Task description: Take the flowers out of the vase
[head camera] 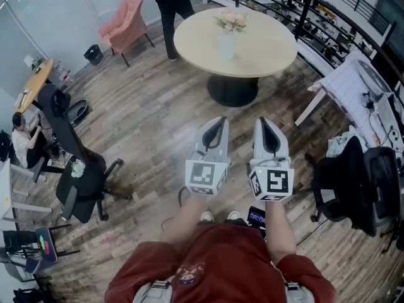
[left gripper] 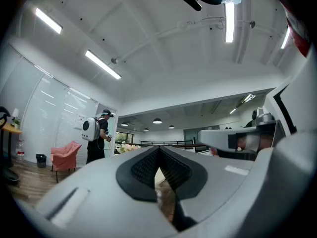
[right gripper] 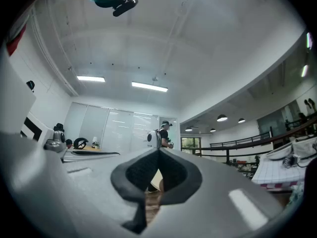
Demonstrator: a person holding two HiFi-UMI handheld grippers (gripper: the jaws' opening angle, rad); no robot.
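— Where are the flowers [head camera: 231, 20]?

— In the vase [head camera: 226, 46], heads up, pale pink and cream. The vase stands upright at about the middle of the round table [head camera: 268, 52], a touch nearer its left edge than its right.

— And the grippers?

— Both are well short of the table, over the wood floor [head camera: 158, 118]. They sit side by side, close together, noses aimed at the table. The left gripper [head camera: 218, 124] has its jaws pressed together at the tips, with nothing between them. The right gripper [head camera: 263, 124] is the same: clenched and empty.

— So neither touches the flowers?

— Neither. A stretch of floor and the table's near edge lie between them and the vase.

— Who holds them?

— A person in a red top [head camera: 221, 257], one gripper in each hand. Each gripper's marker cube sits at the hand end.

— Anyone else about?

— A standing person [head camera: 172, 8] in black, with a white backpack, is just beyond the table's far left edge. A seated person [head camera: 22, 142] is over by the left wall.

— And the furniture?

— A pink chair [head camera: 126, 24] stands left of the round table, well apart from it. An office chair [head camera: 82, 182], black, is nearer us on the left. A white table [head camera: 350, 87] stands off the round table's right edge. A second black chair [head camera: 356, 178] is on its near side, with something pale draped on it.
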